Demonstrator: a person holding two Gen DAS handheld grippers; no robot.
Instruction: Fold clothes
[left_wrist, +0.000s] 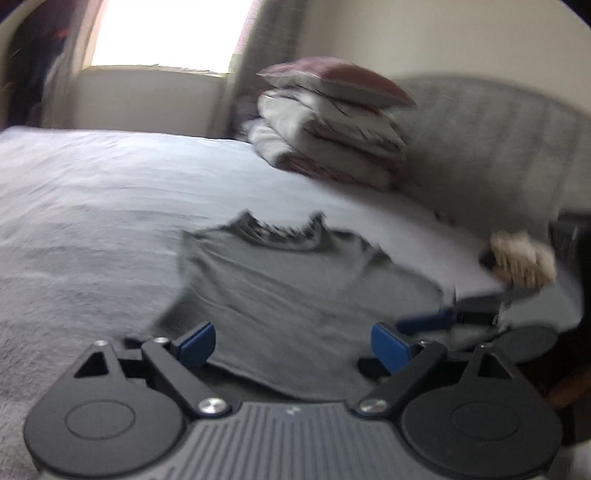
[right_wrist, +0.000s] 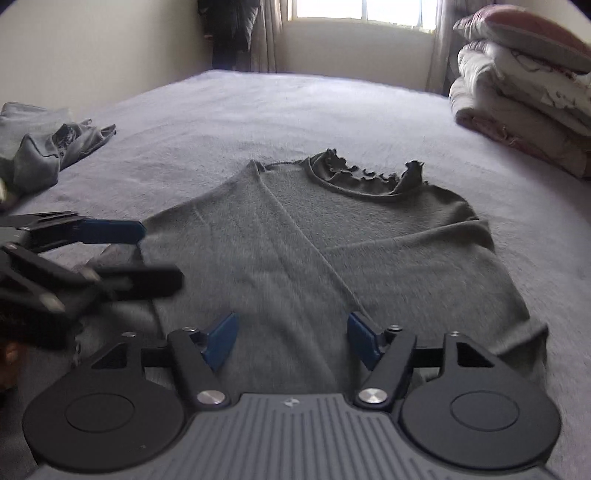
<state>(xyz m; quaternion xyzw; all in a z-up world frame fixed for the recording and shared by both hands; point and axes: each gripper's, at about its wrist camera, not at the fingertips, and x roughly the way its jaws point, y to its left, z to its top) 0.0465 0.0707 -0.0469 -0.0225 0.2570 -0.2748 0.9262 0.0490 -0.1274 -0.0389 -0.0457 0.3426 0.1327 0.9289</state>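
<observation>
A: Left gripper (left_wrist: 293, 345): how do the jaws stand?
B: Spread wide, blue pads apart, nothing between them. Beyond and below the pads lies the grey top (left_wrist: 295, 280). The left view is blurred.

A: Right gripper (right_wrist: 291, 341)?
B: Jaws likewise apart and holding nothing; the cloth of the grey top (right_wrist: 314, 251) lies beneath them, its lower part just past the fingertips.

A: Where does each gripper stand relative to the other?
B: In the right wrist view the left gripper (right_wrist: 147, 254) comes in from the left edge, beside the top's left side. In the left wrist view the right gripper (left_wrist: 439, 319) shows at the right, with a hand (left_wrist: 522, 262) behind it.

A: And the top itself?
B: Spread flat on the bed (right_wrist: 295, 110), frilled collar (right_wrist: 365, 177) towards the far end, with a crease running down its front.

A: Surroundings?
B: A pile of grey clothes (right_wrist: 48, 147) lies at the bed's left side, well apart from the top. A stack of bedding (right_wrist: 524, 110) stands at the far right corner. A window (right_wrist: 365, 11) is in the far wall.
</observation>
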